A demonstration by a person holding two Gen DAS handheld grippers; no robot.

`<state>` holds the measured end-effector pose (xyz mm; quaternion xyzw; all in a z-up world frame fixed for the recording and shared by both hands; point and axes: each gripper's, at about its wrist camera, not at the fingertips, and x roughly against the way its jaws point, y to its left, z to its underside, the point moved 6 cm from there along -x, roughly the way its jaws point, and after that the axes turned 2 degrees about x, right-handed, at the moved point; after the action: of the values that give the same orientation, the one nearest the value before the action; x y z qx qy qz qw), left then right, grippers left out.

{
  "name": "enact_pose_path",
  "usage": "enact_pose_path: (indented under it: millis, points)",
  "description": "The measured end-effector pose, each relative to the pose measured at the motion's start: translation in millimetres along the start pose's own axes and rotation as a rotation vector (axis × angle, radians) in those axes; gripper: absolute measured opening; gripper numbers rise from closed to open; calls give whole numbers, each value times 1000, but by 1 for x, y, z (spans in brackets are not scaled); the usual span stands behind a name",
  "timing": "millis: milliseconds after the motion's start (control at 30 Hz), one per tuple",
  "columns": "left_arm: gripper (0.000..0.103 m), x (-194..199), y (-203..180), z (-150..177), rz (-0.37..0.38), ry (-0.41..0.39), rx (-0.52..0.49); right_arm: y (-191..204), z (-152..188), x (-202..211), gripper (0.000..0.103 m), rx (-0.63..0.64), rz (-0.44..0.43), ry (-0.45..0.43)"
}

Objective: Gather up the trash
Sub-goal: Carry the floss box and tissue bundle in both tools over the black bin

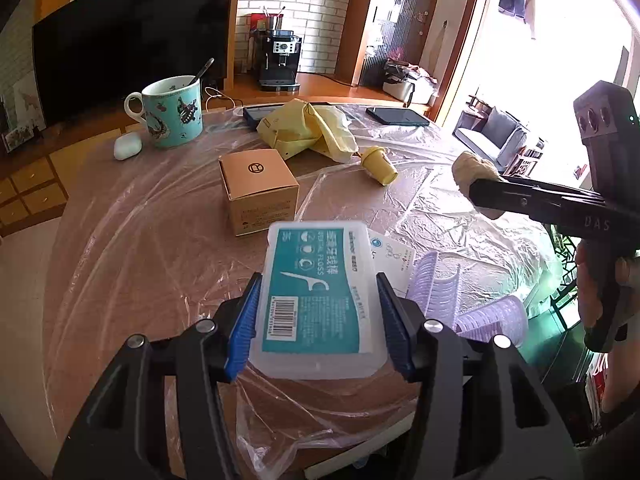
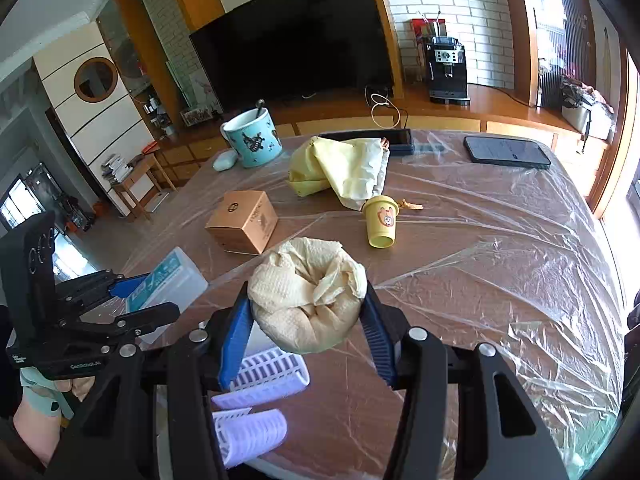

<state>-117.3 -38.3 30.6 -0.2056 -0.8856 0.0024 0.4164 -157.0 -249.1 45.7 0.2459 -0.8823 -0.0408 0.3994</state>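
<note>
So both grippers are loaded right now. The right gripper (image 2: pixel 306 312) has its jaws pinched around a crumpled paper towel wad (image 2: pixel 308 296), held up above the plastic-covered table (image 2: pixel 500 248). The left gripper (image 1: pixel 316 312) is clamped across the short width of a floss pick box (image 1: pixel 320 292), long axis pointing straight out along the fingers. Next trash looks like the small yellow cup (image 2: pixel 382 222) lying ahead of the right gripper, clearly nearer that side, but neither hand is free.
</note>
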Motion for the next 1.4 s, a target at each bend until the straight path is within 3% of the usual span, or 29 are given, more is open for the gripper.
enact_pose_path:
  millis: [467,1400]
  points:
    - [55,26,-18,14,-10,-26,-20,17,21,37,51,27,-22,-32]
    - [55,69,-53,63,22,-13,-63,50,98,81,51,87,-106,34]
